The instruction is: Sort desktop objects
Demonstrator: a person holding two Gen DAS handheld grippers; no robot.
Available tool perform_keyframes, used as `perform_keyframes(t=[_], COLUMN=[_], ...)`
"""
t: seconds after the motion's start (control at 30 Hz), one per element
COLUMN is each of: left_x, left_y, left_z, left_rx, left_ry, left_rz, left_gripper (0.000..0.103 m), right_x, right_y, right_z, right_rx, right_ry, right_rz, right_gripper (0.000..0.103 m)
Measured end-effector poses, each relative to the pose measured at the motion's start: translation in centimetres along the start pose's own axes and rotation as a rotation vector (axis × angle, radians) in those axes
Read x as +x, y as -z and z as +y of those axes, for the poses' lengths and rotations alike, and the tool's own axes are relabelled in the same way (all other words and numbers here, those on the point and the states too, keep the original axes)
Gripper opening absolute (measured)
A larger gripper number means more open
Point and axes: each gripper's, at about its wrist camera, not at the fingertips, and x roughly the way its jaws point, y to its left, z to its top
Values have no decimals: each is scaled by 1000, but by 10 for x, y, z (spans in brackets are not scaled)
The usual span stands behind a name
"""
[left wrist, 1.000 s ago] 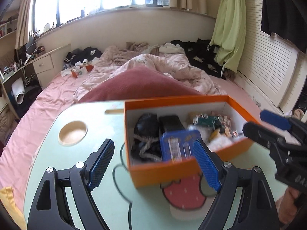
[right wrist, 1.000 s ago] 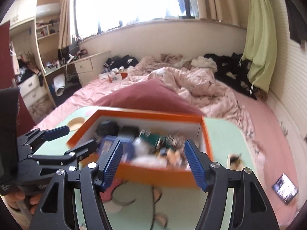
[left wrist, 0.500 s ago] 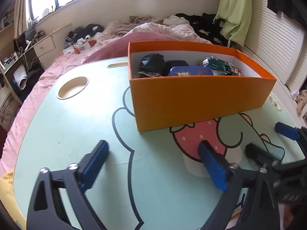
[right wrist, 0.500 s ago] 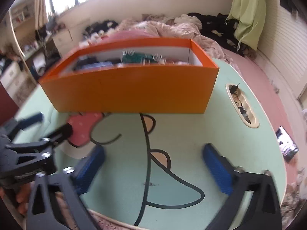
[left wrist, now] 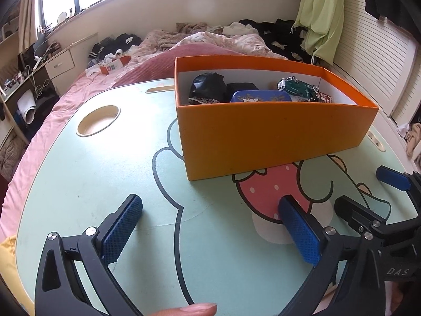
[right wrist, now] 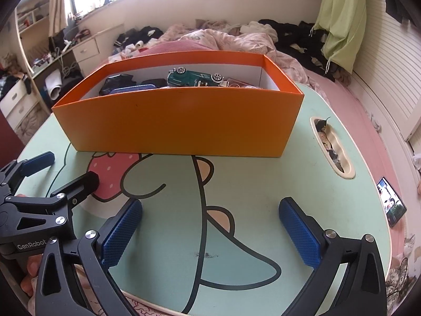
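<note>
One orange box (left wrist: 273,131) stands on the mint-green worktop (left wrist: 86,184), straight ahead of both claws, its long axis running crosswise to the way they point. The left claw (left wrist: 210,223) is spread wide with nothing between its pads, and so is the right claw (right wrist: 210,226); both sit low near the worktop's near edge, well apart from the box. The left faces the box's left half, the right its right half, so neither looks clearly nearer. Inside the box can be counted one green toy car (right wrist: 196,77) lying on its side, one blue tin (left wrist: 260,97), and one crumpled black bundle (left wrist: 208,87); a dark block behind the tin and small bits at the right end are too hidden to count. No loose object shows on the bare worktop, so the sorting looks done or nearly so.
</note>
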Motion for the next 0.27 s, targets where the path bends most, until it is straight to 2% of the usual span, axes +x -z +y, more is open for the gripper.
perform_keyframes(t=[0.27], left_x=[2], left_y=[-1], left_z=[2], left_rx=[8], left_ry=[11], left_rz=[-10], left_gripper=[103], right_x=[0], right_y=[-1], right_z=[0], right_rx=[0], right_ry=[0], right_rz=[-1], right_gripper=[103])
